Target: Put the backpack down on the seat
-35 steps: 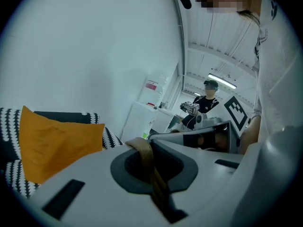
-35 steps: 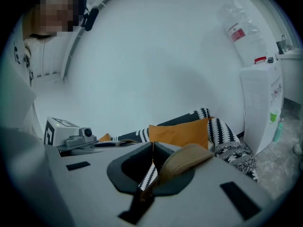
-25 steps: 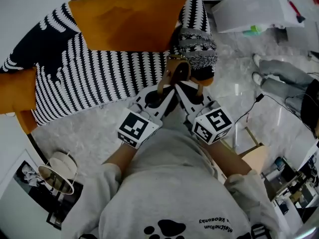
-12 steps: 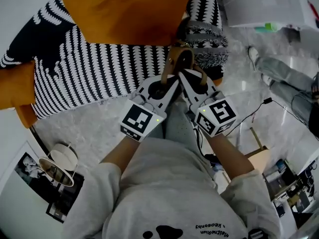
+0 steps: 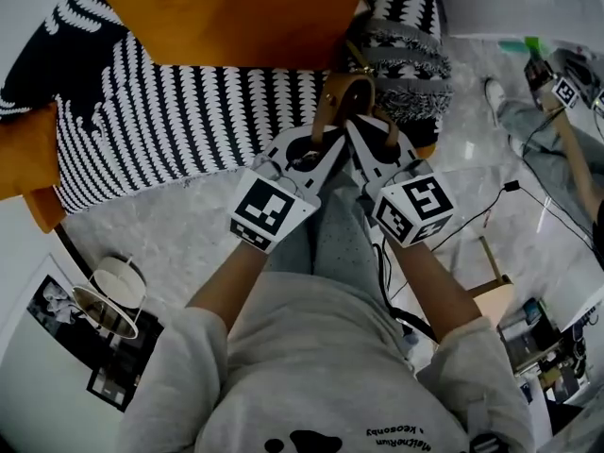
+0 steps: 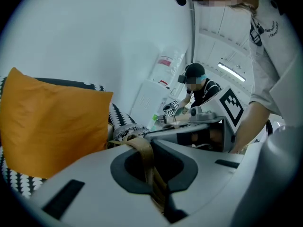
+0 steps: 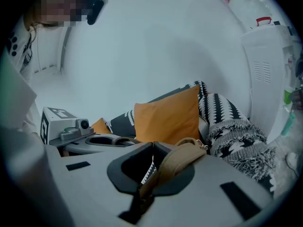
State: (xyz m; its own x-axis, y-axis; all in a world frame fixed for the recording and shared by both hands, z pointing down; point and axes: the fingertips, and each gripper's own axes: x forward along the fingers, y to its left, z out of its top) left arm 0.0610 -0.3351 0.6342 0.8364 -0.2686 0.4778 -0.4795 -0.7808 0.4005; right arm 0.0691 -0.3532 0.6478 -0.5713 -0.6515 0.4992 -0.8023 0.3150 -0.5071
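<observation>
Clamping strap (image 6: pixel 144 150), left gripper (image 6: pixel 152 143); right gripper view shows backpack (image 7: pixel 236 136) fringe.

A sofa (image 5: pixel 189 121) in a black-and-white patterned cover fills the top of the head view. One orange cushion (image 5: pixel 226 12) leans against its back, and a second orange cushion (image 5: pixel 24 159) sits at its left end. The floor (image 5: pixel 160 243) is pale and marbled — a small round white stand (image 5: pixel 113 281), stool or side table, is at lower left. A plain white wall (image 6: pixel 94 37) rises behind the sofa. A white vented unit (image 7: pixel 267 74) stands just beside the sofa's end, and a long ceiling light (image 6: pixel 234 72) glows farther off.
</observation>
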